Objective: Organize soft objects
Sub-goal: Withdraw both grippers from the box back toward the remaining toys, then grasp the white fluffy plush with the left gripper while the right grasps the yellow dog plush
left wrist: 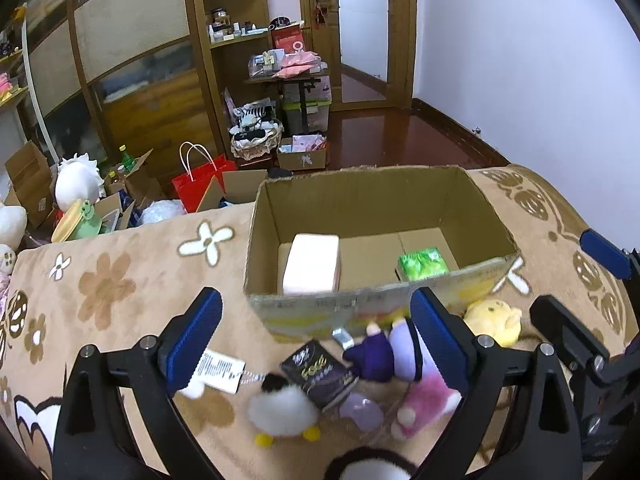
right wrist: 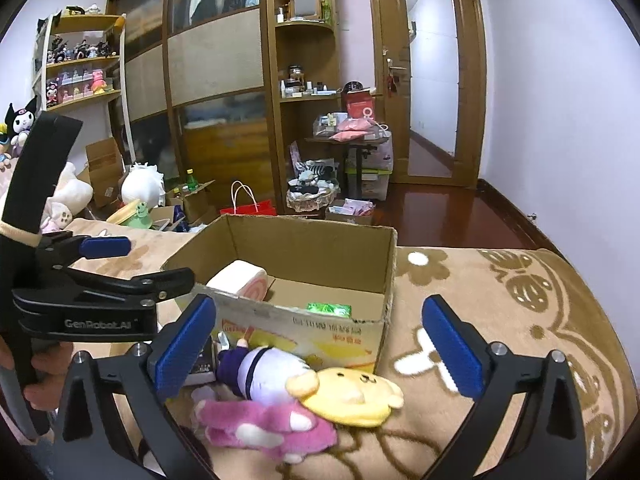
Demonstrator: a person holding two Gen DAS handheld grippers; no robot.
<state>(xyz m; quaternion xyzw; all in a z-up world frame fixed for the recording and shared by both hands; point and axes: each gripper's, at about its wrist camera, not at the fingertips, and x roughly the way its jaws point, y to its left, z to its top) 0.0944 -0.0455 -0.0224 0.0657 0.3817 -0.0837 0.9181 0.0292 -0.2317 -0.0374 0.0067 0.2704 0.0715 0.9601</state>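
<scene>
An open cardboard box (left wrist: 372, 300) (right wrist: 312, 326) stands on the brown blanket. It holds a pale pink roll (left wrist: 312, 268) (right wrist: 240, 280) and a green tissue pack (left wrist: 422, 266) (right wrist: 330, 308). In front of it lie a white fluffy toy (left wrist: 280, 410), a dark tissue pack (left wrist: 318, 374), a purple doll (left wrist: 384, 350) (right wrist: 260, 372), a pink plush (left wrist: 424, 400) (right wrist: 260, 424) and a yellow plush (left wrist: 494, 320) (right wrist: 356, 396). My left gripper (left wrist: 316, 344) is open above the toys and also shows in the right wrist view (right wrist: 132, 264). My right gripper (right wrist: 320, 354) is open over the plush pile, and it shows at the right edge of the left wrist view (left wrist: 576, 280).
The brown flower-pattern blanket (left wrist: 120, 288) (right wrist: 520, 300) covers the surface. Beyond its far edge the floor holds a red bag (left wrist: 204, 184), cartons, a basket (left wrist: 256, 142) and plush toys. Wooden shelves and a door stand behind.
</scene>
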